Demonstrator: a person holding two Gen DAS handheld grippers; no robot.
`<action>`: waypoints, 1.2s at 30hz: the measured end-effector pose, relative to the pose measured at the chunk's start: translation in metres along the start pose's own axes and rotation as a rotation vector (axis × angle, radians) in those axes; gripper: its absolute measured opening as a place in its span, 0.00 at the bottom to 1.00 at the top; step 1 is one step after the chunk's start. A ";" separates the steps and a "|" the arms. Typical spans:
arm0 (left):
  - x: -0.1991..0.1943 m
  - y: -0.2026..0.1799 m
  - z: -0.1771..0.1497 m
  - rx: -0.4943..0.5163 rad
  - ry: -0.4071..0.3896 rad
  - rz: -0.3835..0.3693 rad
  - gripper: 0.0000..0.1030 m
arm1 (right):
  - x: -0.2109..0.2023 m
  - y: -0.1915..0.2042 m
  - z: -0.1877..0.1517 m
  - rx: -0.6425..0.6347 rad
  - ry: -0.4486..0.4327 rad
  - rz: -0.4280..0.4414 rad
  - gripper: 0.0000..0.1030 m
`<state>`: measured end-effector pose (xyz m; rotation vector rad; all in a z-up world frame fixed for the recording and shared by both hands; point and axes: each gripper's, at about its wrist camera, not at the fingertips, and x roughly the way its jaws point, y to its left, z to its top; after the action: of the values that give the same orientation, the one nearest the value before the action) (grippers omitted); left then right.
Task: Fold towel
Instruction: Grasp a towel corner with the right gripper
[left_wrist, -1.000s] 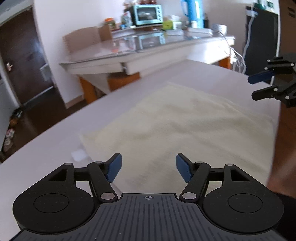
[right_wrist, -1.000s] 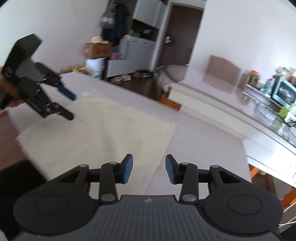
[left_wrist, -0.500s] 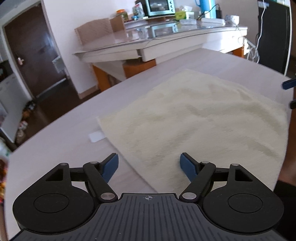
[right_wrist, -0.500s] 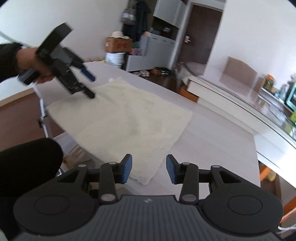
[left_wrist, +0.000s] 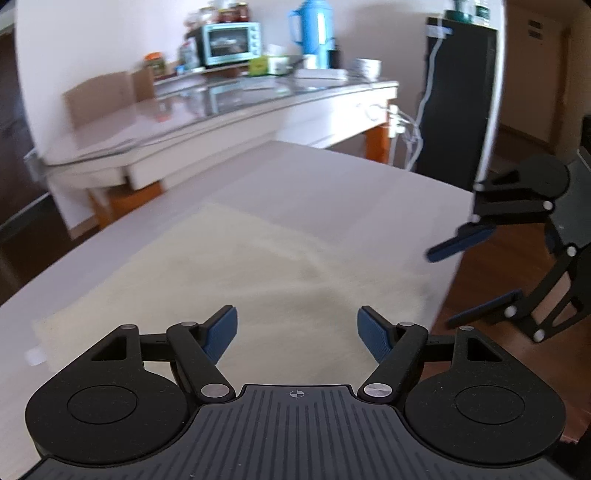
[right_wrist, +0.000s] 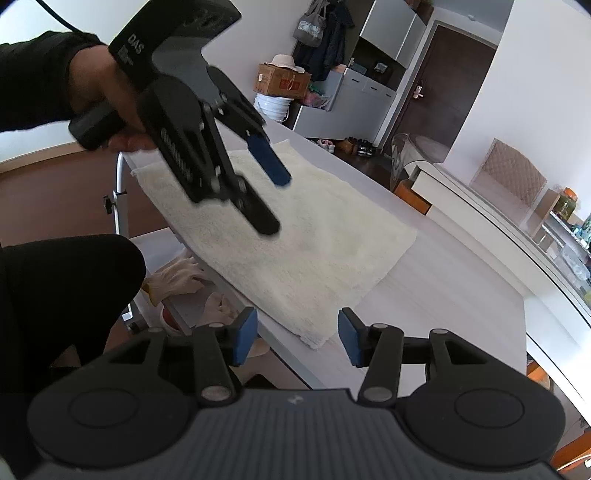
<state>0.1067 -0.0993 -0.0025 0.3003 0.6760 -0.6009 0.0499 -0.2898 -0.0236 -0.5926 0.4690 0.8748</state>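
Note:
A cream towel (left_wrist: 258, 266) lies spread flat on the white table (left_wrist: 332, 177). My left gripper (left_wrist: 297, 328) hovers open above the towel's near part with nothing between its fingers. It also shows in the right wrist view as the left gripper (right_wrist: 275, 203), held by a hand over the towel (right_wrist: 295, 236). My right gripper (right_wrist: 295, 332) hangs just off the table's near edge, its jaws opening. The towel's near corner (right_wrist: 314, 341) lies beyond and between the pads, untouched. In the left wrist view the right gripper (left_wrist: 439, 291) stands past the table's right edge.
A glass-topped side table (left_wrist: 221, 110) with a toaster oven (left_wrist: 229, 40) and a blue jug (left_wrist: 312, 31) stands behind. A black fridge (left_wrist: 458, 99) is at the right. Light gloves (right_wrist: 177, 277) lie on a shelf under the table beside a dark-clothed knee (right_wrist: 66, 288).
My left gripper has swung right along the towel's near side, bringing the right gripper into its view. The right gripper's jaws have widened and it has rolled a little.

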 end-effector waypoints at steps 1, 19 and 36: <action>0.005 -0.006 0.001 0.020 0.006 -0.008 0.75 | 0.000 0.001 -0.001 -0.011 0.000 -0.002 0.51; 0.019 0.006 -0.012 -0.036 0.043 0.025 0.81 | -0.001 -0.008 -0.016 -0.059 0.009 -0.109 0.55; 0.014 0.026 -0.019 -0.099 0.035 0.025 0.82 | 0.015 0.016 -0.001 -0.234 -0.033 -0.127 0.60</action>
<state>0.1221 -0.0762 -0.0243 0.2268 0.7329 -0.5379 0.0451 -0.2739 -0.0377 -0.8121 0.2980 0.8225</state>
